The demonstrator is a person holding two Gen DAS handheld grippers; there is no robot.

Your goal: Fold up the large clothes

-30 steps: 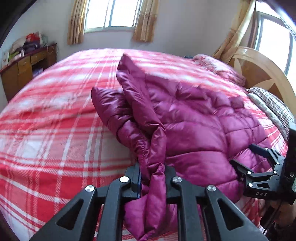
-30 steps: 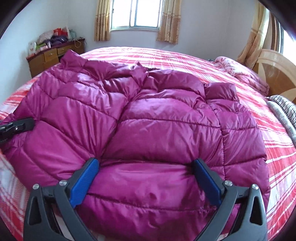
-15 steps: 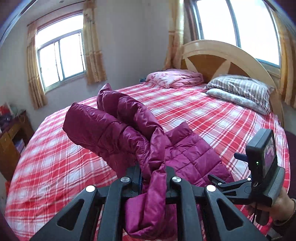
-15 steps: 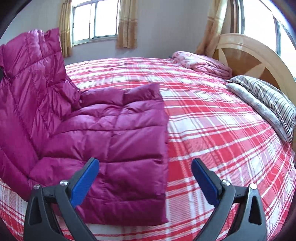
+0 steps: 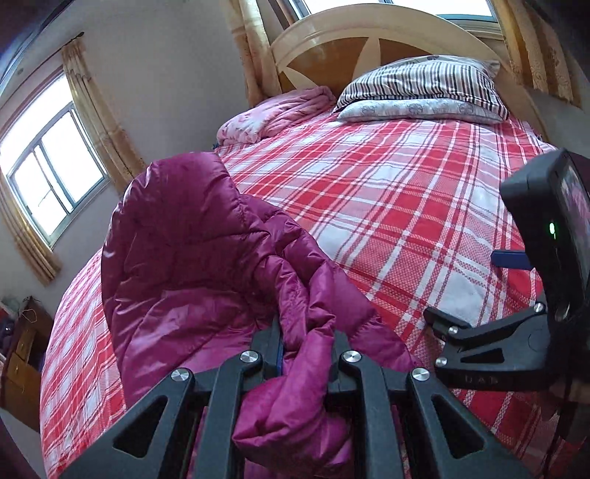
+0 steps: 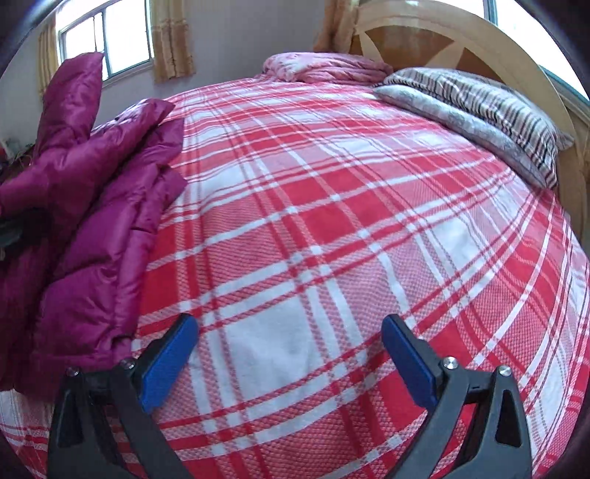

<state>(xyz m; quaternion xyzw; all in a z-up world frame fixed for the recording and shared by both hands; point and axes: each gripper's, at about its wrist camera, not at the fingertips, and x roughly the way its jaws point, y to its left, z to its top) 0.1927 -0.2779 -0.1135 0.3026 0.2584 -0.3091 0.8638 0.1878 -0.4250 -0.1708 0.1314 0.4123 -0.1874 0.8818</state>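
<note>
Place: a bedroom in a home
Bed (image 6: 332, 221): red-and-white plaid cover, curved wooden headboard (image 5: 368, 33)
Bedding: striped pillow (image 5: 424, 81) on a grey one, a bunched pink quilt (image 5: 273, 114) beside them
Windows (image 5: 48, 177): yellow curtains (image 5: 99, 110)
Furniture: wooden dresser (image 5: 18, 364) by the wall

One magenta puffer jacket (image 5: 191, 258), two pillows (image 5: 424, 92), one pink blanket (image 5: 273, 114), two grippers (image 6: 287, 353), two windows (image 5: 48, 184)

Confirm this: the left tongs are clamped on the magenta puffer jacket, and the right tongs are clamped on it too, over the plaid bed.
Not quite. The left tongs are clamped on the magenta puffer jacket, but the right tongs stand open and hold nothing, with only the plaid bed between their blue pads, as the right wrist view shows. The jacket lies to their left.
</note>
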